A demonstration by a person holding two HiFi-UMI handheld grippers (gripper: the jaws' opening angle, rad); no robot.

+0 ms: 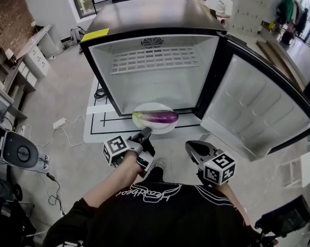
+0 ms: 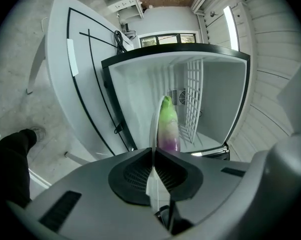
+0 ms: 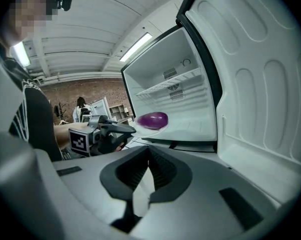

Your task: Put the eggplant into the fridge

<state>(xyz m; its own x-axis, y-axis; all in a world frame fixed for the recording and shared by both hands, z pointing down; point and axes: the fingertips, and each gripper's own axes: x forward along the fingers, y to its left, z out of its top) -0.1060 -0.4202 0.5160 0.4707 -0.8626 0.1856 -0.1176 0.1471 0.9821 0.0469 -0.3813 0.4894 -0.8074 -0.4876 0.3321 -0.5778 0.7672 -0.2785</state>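
Observation:
A purple eggplant with a green end lies on a white plate held at the mouth of the open fridge, just above its floor. My left gripper is shut on the plate's near rim. In the left gripper view the plate runs edge-on out from between the jaws, with the eggplant beyond it. My right gripper hangs to the right, below the fridge door, shut and holding nothing. The right gripper view shows the eggplant in front of the fridge opening.
A wire shelf sits high in the fridge. The fridge stands on a white mat with black lines. Cables trail on the floor at left beside a grey machine. Several people sit behind the fridge.

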